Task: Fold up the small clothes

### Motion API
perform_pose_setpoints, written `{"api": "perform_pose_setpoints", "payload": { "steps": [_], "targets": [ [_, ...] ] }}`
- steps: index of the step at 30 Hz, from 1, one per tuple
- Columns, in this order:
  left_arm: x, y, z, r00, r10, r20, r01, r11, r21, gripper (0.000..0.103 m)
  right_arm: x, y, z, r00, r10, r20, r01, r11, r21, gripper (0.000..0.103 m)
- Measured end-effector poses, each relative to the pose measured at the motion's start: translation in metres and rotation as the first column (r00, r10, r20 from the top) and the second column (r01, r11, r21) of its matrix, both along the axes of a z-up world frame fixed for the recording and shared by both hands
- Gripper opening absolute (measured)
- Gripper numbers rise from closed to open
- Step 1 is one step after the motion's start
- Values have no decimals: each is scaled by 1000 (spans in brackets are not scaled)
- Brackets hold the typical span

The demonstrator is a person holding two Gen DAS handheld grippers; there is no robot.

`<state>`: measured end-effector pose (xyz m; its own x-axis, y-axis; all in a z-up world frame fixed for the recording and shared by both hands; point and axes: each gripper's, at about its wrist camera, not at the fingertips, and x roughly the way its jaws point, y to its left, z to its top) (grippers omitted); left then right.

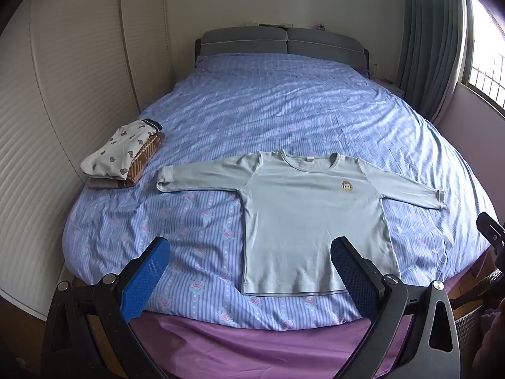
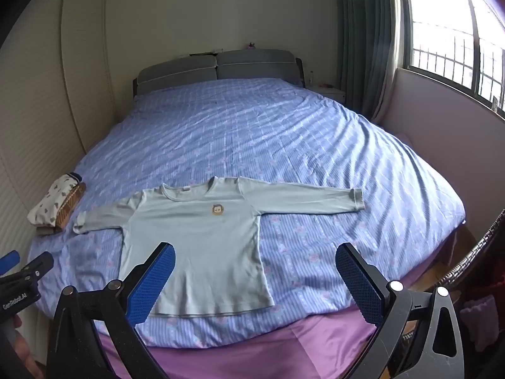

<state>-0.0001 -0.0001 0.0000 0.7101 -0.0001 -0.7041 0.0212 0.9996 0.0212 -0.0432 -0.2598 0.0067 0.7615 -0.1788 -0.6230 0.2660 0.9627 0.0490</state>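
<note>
A pale green long-sleeved child's shirt [image 1: 309, 214] lies flat, front up, near the foot of the bed, both sleeves spread out sideways; it also shows in the right wrist view [image 2: 202, 237]. A small round monkey badge [image 1: 346, 186] is on its chest. My left gripper [image 1: 249, 246] is open and empty, held above the bed's foot over the shirt's left hem. My right gripper [image 2: 255, 252] is open and empty, above the shirt's right hem. The left gripper also shows at the left edge of the right wrist view [image 2: 26, 263].
A stack of folded clothes [image 1: 121, 154] lies at the bed's left side, next to the wardrobe; it also shows in the right wrist view [image 2: 56, 208]. The blue floral bedspread [image 1: 284, 110] covers the bed over a purple sheet [image 1: 252, 344]. A wicker basket [image 2: 483, 252] stands at the right.
</note>
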Motion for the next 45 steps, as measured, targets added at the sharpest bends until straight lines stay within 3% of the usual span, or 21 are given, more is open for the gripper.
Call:
{"api": "perform_pose_setpoints", "payload": {
  "steps": [45],
  "targets": [
    [0, 0, -2, 1000, -4, 1, 4, 1000, 6, 103, 4, -2, 3, 1000, 1, -3, -1, 1000, 6, 103]
  ]
}}
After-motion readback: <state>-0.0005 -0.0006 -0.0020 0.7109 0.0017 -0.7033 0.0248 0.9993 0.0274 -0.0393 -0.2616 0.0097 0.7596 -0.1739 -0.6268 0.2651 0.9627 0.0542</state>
